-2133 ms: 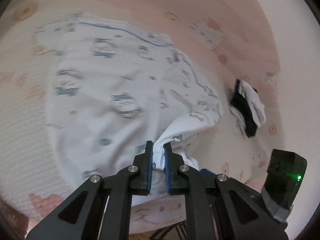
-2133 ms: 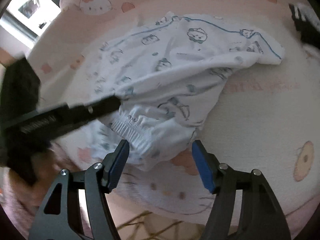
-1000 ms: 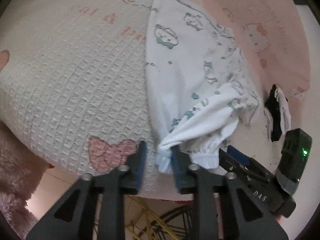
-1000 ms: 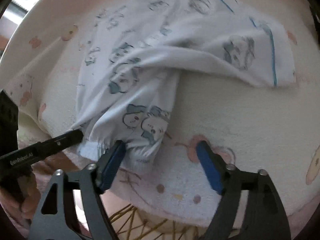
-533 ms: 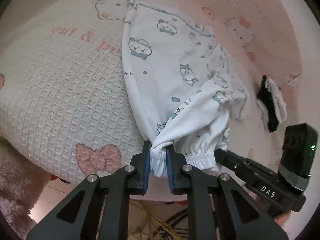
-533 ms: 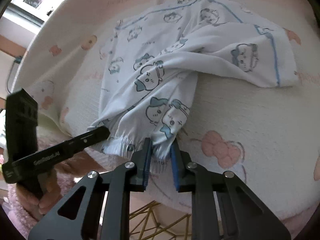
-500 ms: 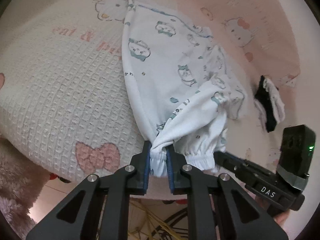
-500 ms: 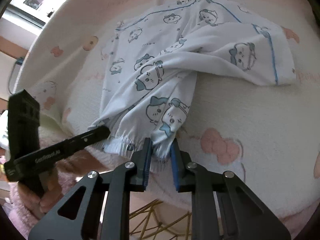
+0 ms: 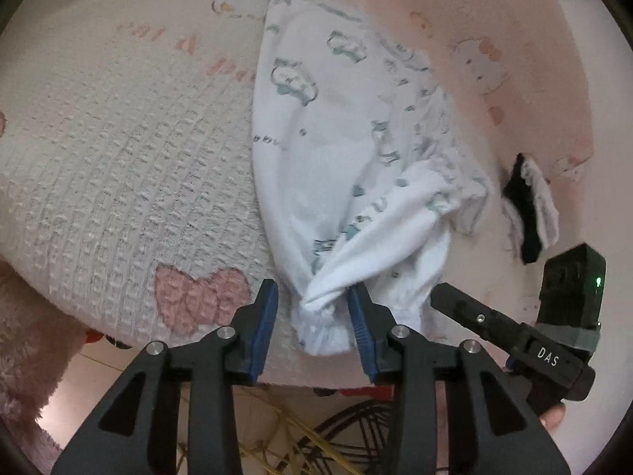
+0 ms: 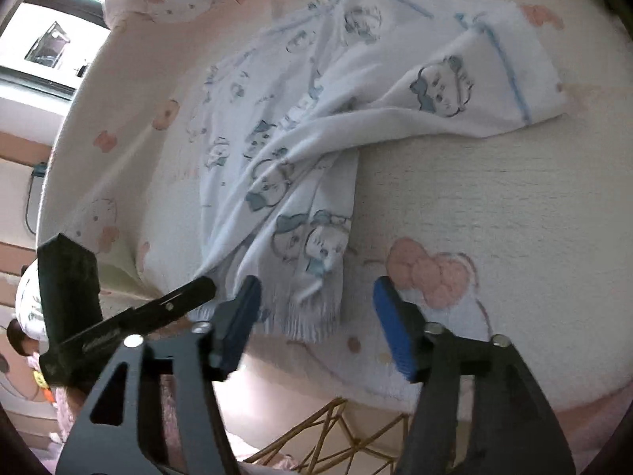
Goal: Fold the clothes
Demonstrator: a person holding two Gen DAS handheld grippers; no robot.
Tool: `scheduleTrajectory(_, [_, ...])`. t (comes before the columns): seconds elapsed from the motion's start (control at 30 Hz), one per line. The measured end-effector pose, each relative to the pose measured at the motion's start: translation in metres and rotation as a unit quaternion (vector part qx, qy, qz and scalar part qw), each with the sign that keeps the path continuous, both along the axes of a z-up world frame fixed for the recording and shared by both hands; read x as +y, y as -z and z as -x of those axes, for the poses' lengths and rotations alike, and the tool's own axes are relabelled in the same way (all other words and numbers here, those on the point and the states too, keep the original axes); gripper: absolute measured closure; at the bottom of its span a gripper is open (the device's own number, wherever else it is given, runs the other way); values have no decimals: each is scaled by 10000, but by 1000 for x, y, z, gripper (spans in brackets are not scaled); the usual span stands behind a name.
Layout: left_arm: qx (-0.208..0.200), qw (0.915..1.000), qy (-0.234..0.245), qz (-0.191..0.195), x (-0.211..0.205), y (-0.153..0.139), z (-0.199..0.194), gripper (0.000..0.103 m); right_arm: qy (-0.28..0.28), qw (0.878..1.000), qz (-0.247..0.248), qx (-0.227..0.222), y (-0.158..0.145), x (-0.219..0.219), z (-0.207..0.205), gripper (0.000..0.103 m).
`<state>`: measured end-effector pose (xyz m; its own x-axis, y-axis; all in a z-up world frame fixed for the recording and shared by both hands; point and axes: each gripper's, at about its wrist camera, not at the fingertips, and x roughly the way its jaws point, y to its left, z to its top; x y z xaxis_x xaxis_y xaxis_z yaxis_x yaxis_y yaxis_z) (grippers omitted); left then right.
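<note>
A white garment (image 9: 336,150) printed with small blue cartoon figures lies stretched across a pink and cream blanket (image 9: 118,182). Its two gathered cuffs rest at the blanket's near edge. In the left wrist view one cuff (image 9: 320,316) sits loose between the blue pads of my left gripper (image 9: 313,297), whose jaws are opening. In the right wrist view the other cuff (image 10: 308,308) lies between the fingers of my right gripper (image 10: 316,297), nearer the left pad; these jaws are opening too and do not press on it.
A black and white bundle of cloth (image 9: 530,213) lies on the blanket to the right of the garment. The blanket's edge (image 9: 277,380) drops off just below the cuffs, with yellow wire framing (image 10: 316,427) and floor beneath. A fluffy pink sleeve (image 9: 27,348) is at lower left.
Half a second ago both grippers were shut on the cuffs. Both now stand apart, and the cuffs lie free on the blanket's edge.
</note>
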<state>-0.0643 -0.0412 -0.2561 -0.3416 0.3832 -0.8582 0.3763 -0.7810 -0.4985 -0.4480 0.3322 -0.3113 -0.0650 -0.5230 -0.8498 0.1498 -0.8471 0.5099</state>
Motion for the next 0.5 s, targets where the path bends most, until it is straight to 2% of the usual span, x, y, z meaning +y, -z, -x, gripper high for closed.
scheduleTrajectory(0.07, [62, 9999, 67, 125, 6, 0, 3, 64, -178, 9997, -120, 92, 4, -10, -1, 35])
scheduleTrajectory(0.1, [127, 9998, 103, 131, 9, 0, 5, 65, -255, 9993, -151, 211, 2, -15, -2, 40])
scheduleTrajectory(0.13, [209, 9996, 140, 108, 11, -1, 7, 67, -428, 9986, -127, 273, 2, -23, -4, 59])
scheduleTrajectory(0.17, [245, 9995, 157, 137, 13, 0, 9, 67, -612, 9975, -97, 329, 3, -31, -7, 67])
scheduleTrajectory(0.2, [256, 9994, 162, 191, 15, 1, 11, 68, -735, 9960, -203, 474, 1, -36, -8, 70])
scheduleTrajectory(0.23, [275, 9991, 183, 271, 14, 1, 11, 74, -851, 9938, -325, 630, -1, -40, -9, 79])
scheduleTrajectory(0.27, [297, 9987, 211, 363, 12, 1, 11, 84, -967, 9912, -447, 785, -3, -45, -10, 81])
scheduleTrajectory(0.3, [306, 9986, 219, 382, 11, 0, 10, 85, -1082, 9881, -568, 939, -5, -49, -12, 86])
scheduleTrajectory(0.4, [401, 9987, 170, 262, 7, -10, 3, 89, -838, 9930, -363, 754, -10, -32, -8, 88])
scheduleTrajectory(0.5, [434, 9987, 207, 191, 7, -21, -7, 89, -777, 9940, -153, 749, -24, -27, -15, 89])
